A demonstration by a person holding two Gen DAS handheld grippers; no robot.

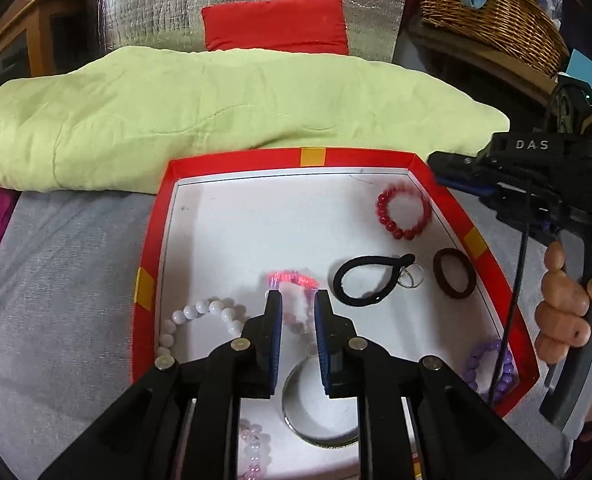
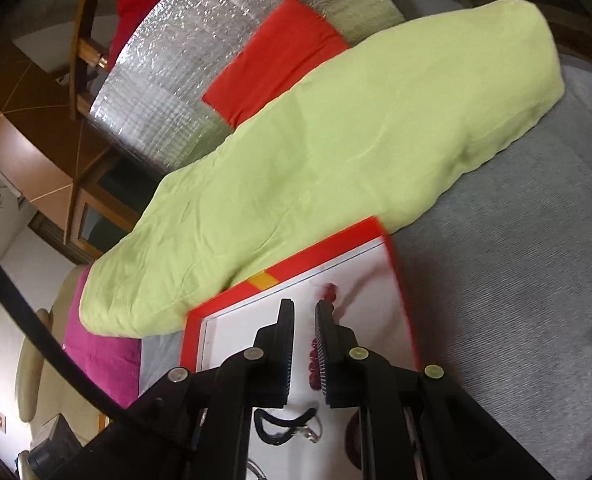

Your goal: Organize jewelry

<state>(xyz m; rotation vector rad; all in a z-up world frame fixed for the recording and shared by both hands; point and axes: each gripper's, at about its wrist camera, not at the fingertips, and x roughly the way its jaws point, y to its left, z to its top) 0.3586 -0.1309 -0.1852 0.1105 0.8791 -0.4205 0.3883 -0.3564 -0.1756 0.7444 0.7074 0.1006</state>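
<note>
The left tongs (image 1: 298, 300) are partly open over the red tray (image 1: 232, 157), a blurry pink bracelet (image 1: 292, 280) at their tips. The right tongs (image 2: 304, 308) are narrow, with the red bead bracelet (image 2: 315, 356) between them, maybe not gripped

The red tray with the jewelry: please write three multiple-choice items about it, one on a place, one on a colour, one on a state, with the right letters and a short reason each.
1. Where does the red bead bracelet lie in the tray?
A. near the far right corner
B. beside the white bead bracelet
C. outside the tray

2. What colour is the bedding behind the tray?
A. blue
B. light green
C. black

3. How are the left tongs?
A. shut on the metal bangle
B. out of view
C. open around a blurred pink bracelet

Answers: 1 A, it sits by the far right rim; 2 B, a pale green quilt; 3 C, a gap shows between the pads.
</note>
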